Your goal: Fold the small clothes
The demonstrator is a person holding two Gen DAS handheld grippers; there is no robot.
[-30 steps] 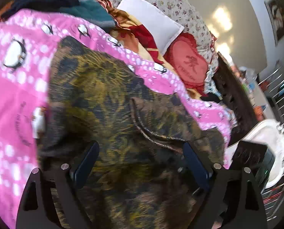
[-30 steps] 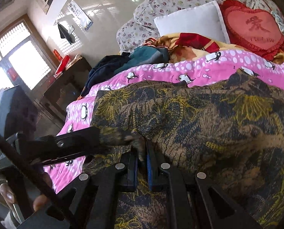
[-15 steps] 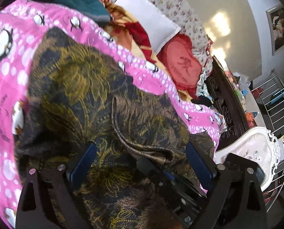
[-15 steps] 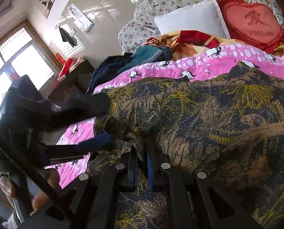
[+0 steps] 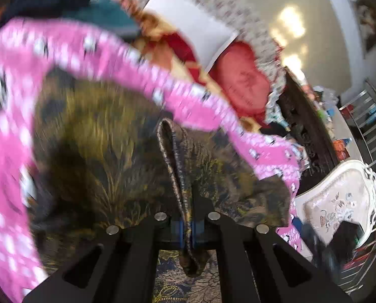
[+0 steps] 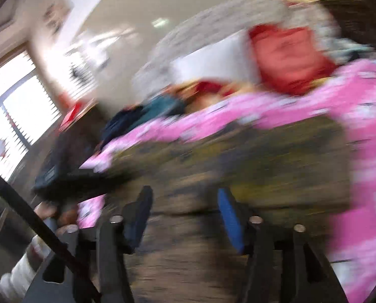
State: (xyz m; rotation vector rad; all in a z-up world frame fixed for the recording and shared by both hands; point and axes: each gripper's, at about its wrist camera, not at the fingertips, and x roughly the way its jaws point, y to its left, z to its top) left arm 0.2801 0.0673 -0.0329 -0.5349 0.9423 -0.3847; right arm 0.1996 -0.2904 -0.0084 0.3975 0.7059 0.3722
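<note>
A dark brown garment with a yellow leaf print (image 5: 92, 141) lies spread on the pink penguin blanket (image 5: 11, 131). In the left wrist view my left gripper (image 5: 186, 229) is shut on a raised fold of the garment's trimmed hem (image 5: 169, 151), which stands up between the blue pads. In the blurred right wrist view my right gripper (image 6: 185, 217) hangs over the garment (image 6: 263, 161) with its jaws apart and opening; the cloth lies below the blue pads (image 6: 229, 217), not pinched. The left gripper's dark body (image 6: 87, 181) reaches in from the left there.
Pillows sit at the bed's head: a white one (image 5: 190, 22), a red heart one (image 5: 241, 78). Dark and teal clothes (image 5: 92, 12) are piled at the far edge. A white chair (image 5: 339, 202) and a metal rack (image 5: 372, 126) stand beside the bed. A hand (image 6: 49, 212) shows lower left.
My left gripper has shut on the hem fold that the right one held up. The right gripper has let go, spread its jaws and swung fast sideways across the garment.
</note>
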